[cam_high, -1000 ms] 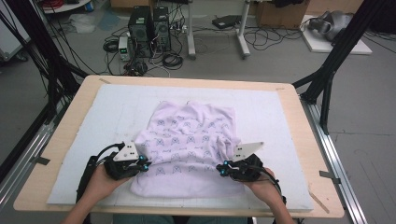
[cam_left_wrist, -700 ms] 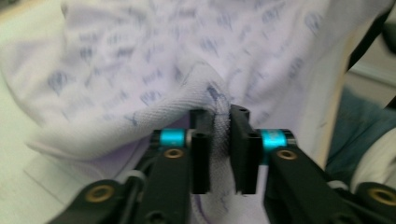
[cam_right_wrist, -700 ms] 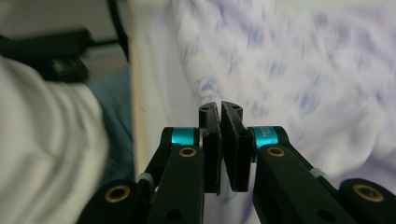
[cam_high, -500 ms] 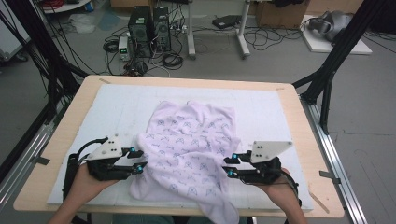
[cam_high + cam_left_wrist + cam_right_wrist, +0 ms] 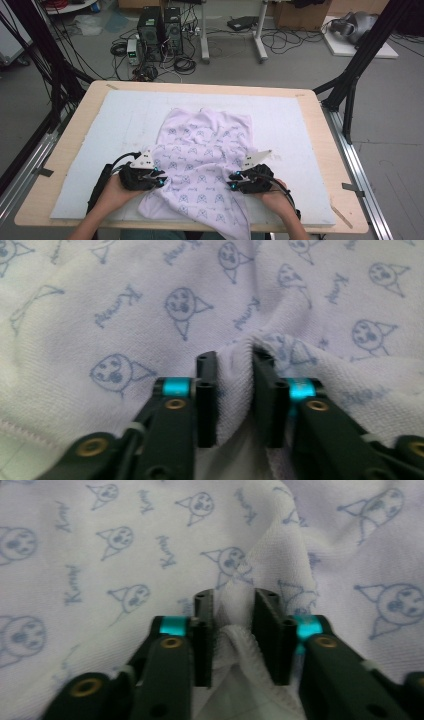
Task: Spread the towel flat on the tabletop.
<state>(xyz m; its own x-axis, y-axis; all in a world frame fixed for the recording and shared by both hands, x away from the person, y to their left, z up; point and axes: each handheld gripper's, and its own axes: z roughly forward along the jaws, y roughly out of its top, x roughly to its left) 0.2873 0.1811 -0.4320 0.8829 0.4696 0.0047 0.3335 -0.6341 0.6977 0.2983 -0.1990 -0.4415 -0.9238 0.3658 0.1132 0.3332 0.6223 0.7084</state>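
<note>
A pale lilac cloth (image 5: 205,145) printed with blue cat faces lies rumpled on the white mat, and its near corner hangs over the table's front edge. My left gripper (image 5: 162,181) sits at the cloth's near left side and my right gripper (image 5: 231,184) at its near right. In the left gripper view the jaws (image 5: 235,365) have just been closing and pinch a raised fold of cloth (image 5: 150,300). In the right gripper view the jaws (image 5: 235,605) have likewise been closing, with a hemmed fold of cloth (image 5: 125,540) squeezed between the pads.
The white mat (image 5: 300,130) covers most of the wooden table (image 5: 80,125). Black frame posts stand at the far left and far right corners. Computer towers (image 5: 160,27) and cables lie on the floor beyond the table.
Both grippers rose with the cloth half a second ago and have come back down. The cloth's near edge has been drawn toward the person and now hangs over the front edge.
</note>
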